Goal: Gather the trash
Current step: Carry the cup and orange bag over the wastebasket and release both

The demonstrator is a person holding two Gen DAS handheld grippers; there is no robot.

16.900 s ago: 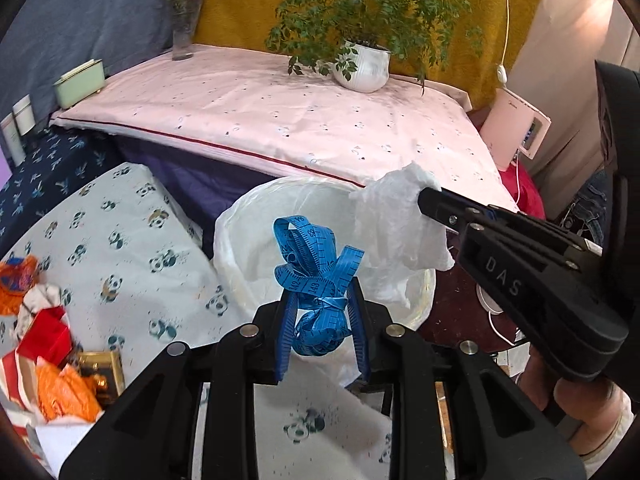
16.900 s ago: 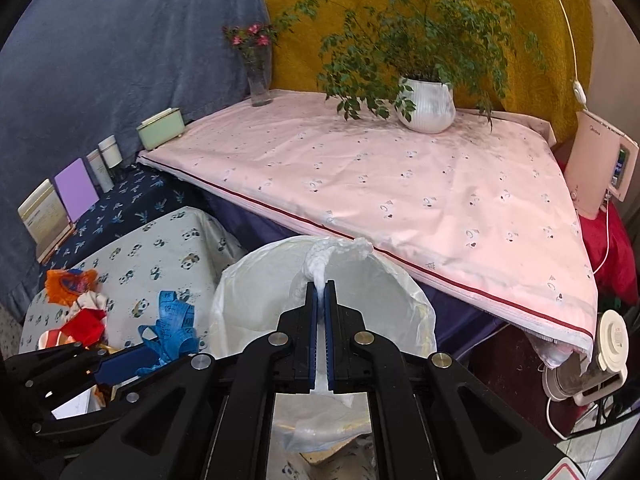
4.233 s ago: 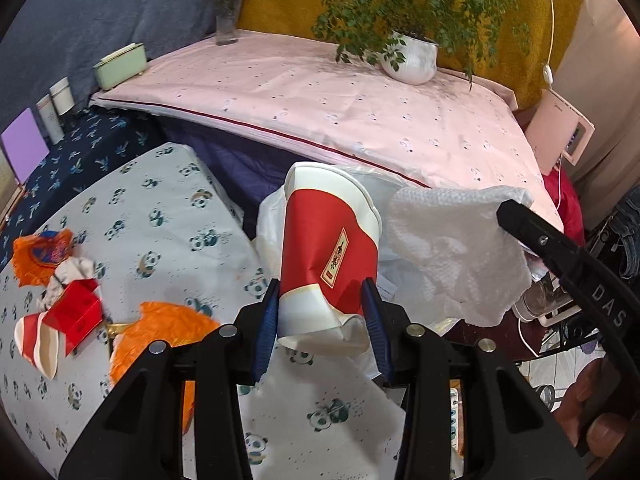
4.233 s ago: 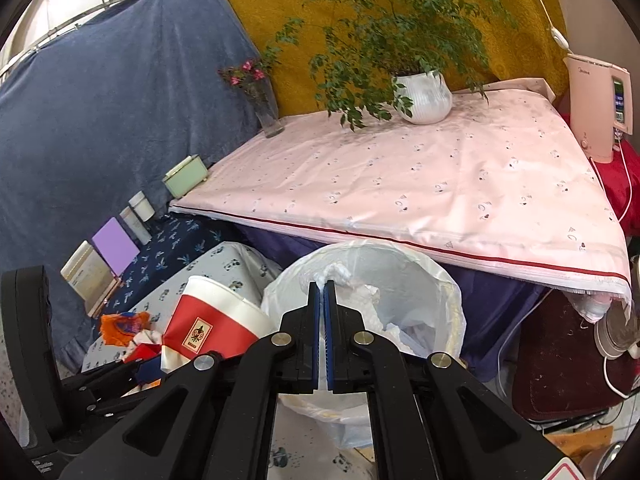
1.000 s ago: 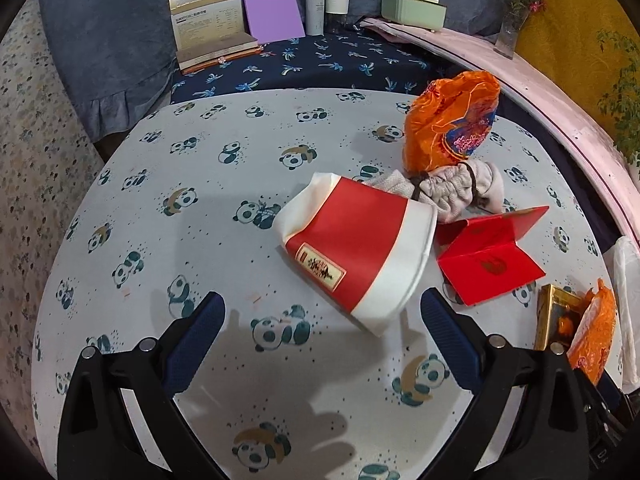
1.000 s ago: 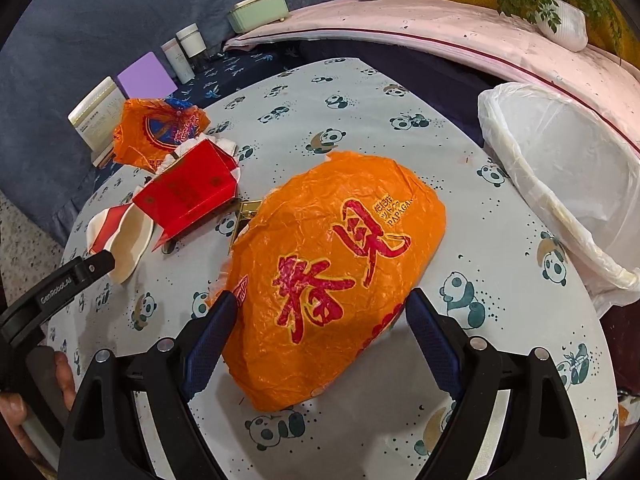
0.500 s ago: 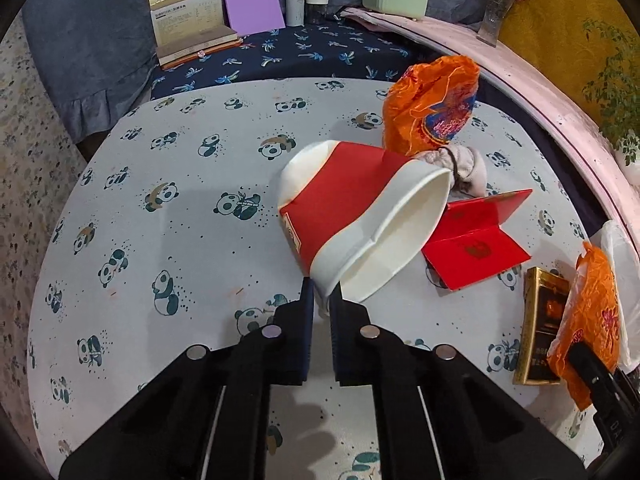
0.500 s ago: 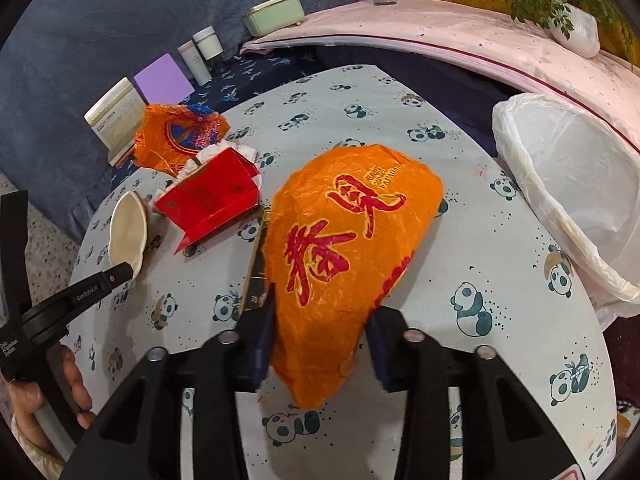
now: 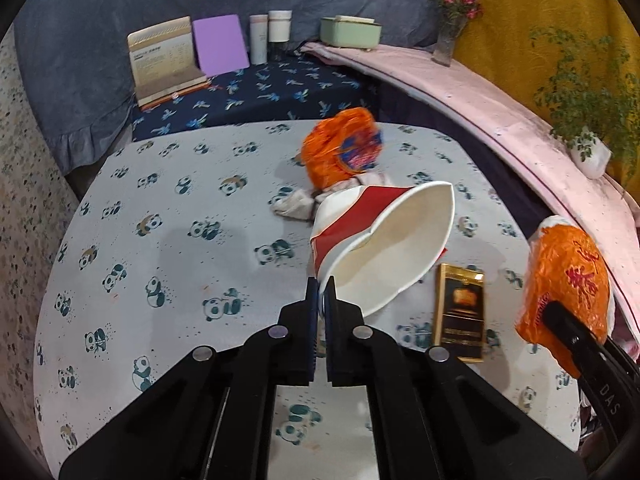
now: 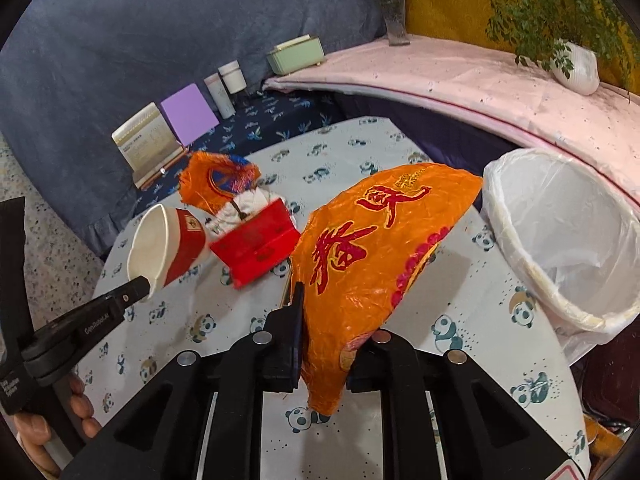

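Observation:
My left gripper point(image 9: 319, 292) is shut on the rim of a squashed red and white paper cup point(image 9: 384, 244) and holds it above the panda-print table; the cup also shows in the right wrist view point(image 10: 168, 240). My right gripper point(image 10: 324, 304) is shut on a large orange wrapper with red characters point(image 10: 372, 248), lifted off the table; it also shows in the left wrist view point(image 9: 568, 280). The white-lined trash bin point(image 10: 560, 240) stands at the table's right edge, beside the wrapper.
On the panda-print table point(image 9: 160, 240) lie a second orange wrapper point(image 9: 344, 148), a crumpled grey cloth point(image 9: 296, 204), a red folded card point(image 10: 256, 248) and a gold and black box point(image 9: 460, 304). Books point(image 9: 164, 60), jars, a green box and plants stand behind.
Both grippers have lifted their loads higher. The cup has tilted with its mouth to the right. The orange wrapper has moved up and toward the bin.

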